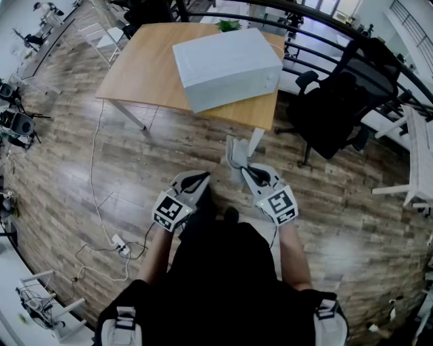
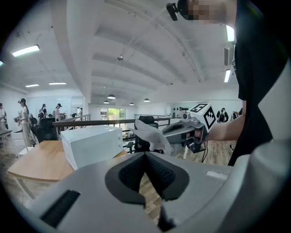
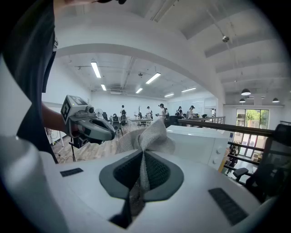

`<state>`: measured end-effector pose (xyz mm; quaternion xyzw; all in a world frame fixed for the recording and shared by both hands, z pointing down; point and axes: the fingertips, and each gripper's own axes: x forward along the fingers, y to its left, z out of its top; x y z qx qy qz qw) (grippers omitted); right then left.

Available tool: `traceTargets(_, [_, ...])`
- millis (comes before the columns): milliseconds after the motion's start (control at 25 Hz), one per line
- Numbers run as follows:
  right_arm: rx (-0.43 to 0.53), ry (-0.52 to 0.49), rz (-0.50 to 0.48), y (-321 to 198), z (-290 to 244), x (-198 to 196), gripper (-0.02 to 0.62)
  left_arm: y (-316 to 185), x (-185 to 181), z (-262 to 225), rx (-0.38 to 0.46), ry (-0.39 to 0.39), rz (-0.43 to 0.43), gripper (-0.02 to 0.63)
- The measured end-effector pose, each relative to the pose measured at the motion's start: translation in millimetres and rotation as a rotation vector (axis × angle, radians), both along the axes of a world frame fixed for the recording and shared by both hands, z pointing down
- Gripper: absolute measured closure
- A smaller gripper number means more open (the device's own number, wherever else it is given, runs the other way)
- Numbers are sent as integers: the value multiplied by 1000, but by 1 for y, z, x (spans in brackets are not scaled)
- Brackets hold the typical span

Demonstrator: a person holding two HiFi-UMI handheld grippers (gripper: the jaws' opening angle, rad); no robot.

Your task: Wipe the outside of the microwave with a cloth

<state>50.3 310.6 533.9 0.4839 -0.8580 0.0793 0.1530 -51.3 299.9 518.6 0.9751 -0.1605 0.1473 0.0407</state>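
Note:
A white microwave (image 1: 226,66) sits on a wooden table (image 1: 145,71) ahead of me; it also shows as the white microwave (image 2: 93,144) and the white microwave (image 3: 204,143) in the two gripper views. My right gripper (image 1: 247,169) is shut on a grey cloth (image 1: 235,155) that sticks up from its jaws, seen close as the grey cloth (image 3: 148,136). My left gripper (image 1: 198,180) is shut with nothing between its jaws. Both are held low over the floor, well short of the table. The left gripper view shows the right gripper (image 2: 157,139) with the cloth (image 2: 150,136).
A black office chair (image 1: 338,101) stands right of the table. A power strip and cables (image 1: 118,246) lie on the wood floor at left. A white table (image 1: 419,159) is at far right, a railing (image 1: 325,20) behind, and a small plant (image 1: 229,26) on the table's far edge.

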Motion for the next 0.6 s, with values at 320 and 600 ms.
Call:
traceTargets(320, [-21, 9, -16, -1, 9, -7, 588, -7, -7, 4, -13, 14, -21, 603])
traceTargets(600, [-27, -4, -10, -3, 11, -8, 588, -7, -8, 10, -28, 8, -14, 603])
